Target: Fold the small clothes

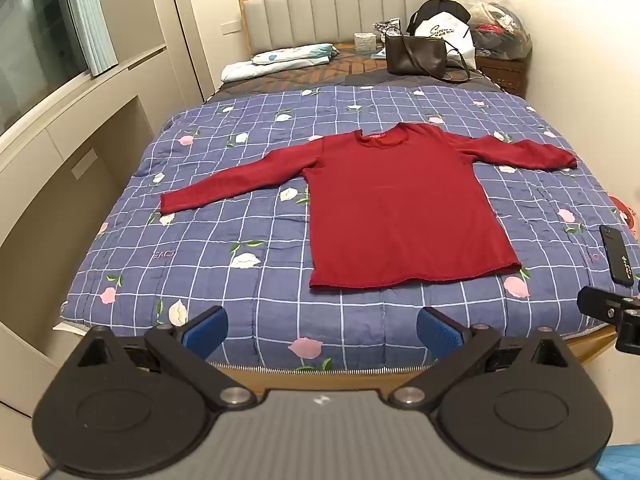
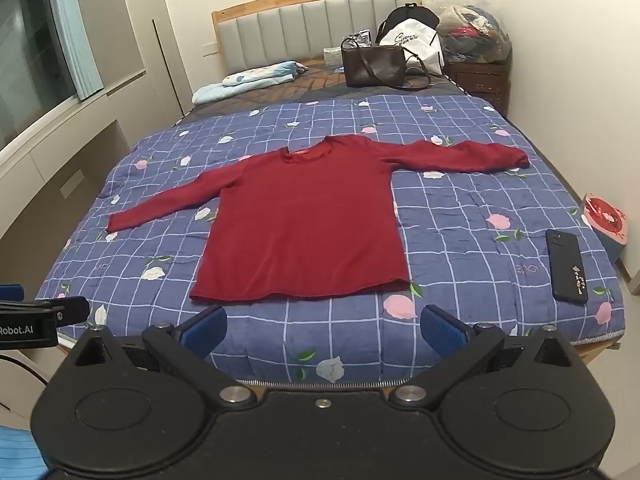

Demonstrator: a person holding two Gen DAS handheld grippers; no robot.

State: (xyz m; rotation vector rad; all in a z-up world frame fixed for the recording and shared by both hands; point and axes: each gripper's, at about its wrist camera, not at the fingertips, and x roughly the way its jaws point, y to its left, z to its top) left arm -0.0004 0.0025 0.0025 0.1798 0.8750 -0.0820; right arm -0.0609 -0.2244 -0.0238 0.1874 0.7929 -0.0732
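Broadly, both views are filled by a bed (image 1: 132, 216) that is covered with a blue checked quilt (image 1: 360, 312) printed with pink and white flowers. Its padded grey headboard (image 1: 340, 12) is framed in light wood and is set against the far wall. A red long-sleeved top (image 1: 392, 208) is laid flat on the quilt, roughly in the middle of the bed — neckline toward the headboard, hem toward the cameras, both sleeves spread outward and nothing yet folded. At the head of the bed, a folded pale blanket (image 1: 280, 58) is seen on the left, and a dark brown shoulder bag (image 1: 416, 56) is stood on the right, with a white bag (image 1: 444, 34) and a black cap just behind it. A clear sack stuffed with clothes (image 1: 500, 28) is piled on a dark bedside cabinet beyond. A dark phone (image 2: 567, 266) is laid on the quilt near the bed's right edge, well apart from the top.

The left gripper (image 1: 322, 330) is held above the foot of the bed, its blue-padded fingers (image 1: 206, 330) spread wide with nothing between them. The right gripper (image 2: 324, 330) is likewise held spread and empty, short of the hem. Neither is touching the garment.
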